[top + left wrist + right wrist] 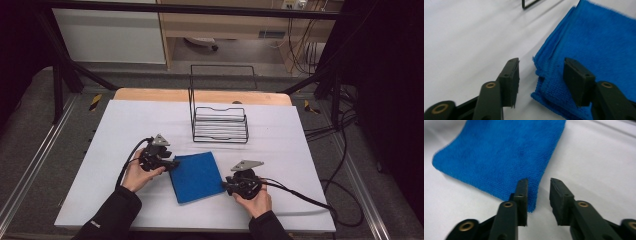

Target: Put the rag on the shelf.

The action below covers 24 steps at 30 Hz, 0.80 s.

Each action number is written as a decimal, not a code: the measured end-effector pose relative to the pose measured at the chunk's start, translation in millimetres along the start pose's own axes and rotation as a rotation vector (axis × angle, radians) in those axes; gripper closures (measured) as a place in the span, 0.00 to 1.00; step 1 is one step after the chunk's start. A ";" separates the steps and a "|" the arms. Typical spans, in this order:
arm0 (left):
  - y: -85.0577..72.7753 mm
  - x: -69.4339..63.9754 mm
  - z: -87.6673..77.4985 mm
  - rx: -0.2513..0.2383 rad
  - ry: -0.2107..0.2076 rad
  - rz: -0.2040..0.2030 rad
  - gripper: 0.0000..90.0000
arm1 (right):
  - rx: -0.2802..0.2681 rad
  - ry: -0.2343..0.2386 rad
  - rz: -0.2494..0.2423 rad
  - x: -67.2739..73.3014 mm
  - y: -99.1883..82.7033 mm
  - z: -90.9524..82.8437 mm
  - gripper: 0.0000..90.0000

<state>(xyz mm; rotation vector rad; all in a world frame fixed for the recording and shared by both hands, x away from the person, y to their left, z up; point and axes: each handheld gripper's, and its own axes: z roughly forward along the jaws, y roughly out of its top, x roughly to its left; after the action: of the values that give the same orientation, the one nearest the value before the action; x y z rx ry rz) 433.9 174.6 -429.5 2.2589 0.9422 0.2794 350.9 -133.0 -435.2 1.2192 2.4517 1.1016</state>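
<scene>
Left hand-held gripper [169,162] low at blue cloth [196,176] edge, right hand-held gripper [227,184] apparently opposite

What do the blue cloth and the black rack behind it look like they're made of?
The blue cloth looks like microfibre terry: fuzzy matte pile, with soft folded layers at its edge. The rack seems to be thin metal wire with a black coating, judging by its slim straight bars.

High view looks down from afar; both claw views closely share the blue cloth [196,176].
</scene>
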 end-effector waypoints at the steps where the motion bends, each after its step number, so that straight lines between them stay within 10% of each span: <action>1: -0.8 0.2 1.6 0.010 0.000 0.007 0.58 | -0.018 0.001 0.016 0.3 -1.5 -2.5 0.69; 15: -5.2 -0.6 5.1 0.042 -0.061 0.003 0.93 | -0.007 0.027 0.130 10.2 -11.9 13.8 0.94; 24: -15.8 -10.5 -13.6 0.023 -0.054 -0.040 0.95 | -0.003 0.064 0.131 -6.1 6.7 4.2 0.96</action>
<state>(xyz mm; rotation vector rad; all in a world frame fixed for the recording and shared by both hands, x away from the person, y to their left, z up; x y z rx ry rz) 411.9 182.3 -428.9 2.2543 0.9656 0.1896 360.8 -132.7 -434.4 1.3820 2.4451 1.1960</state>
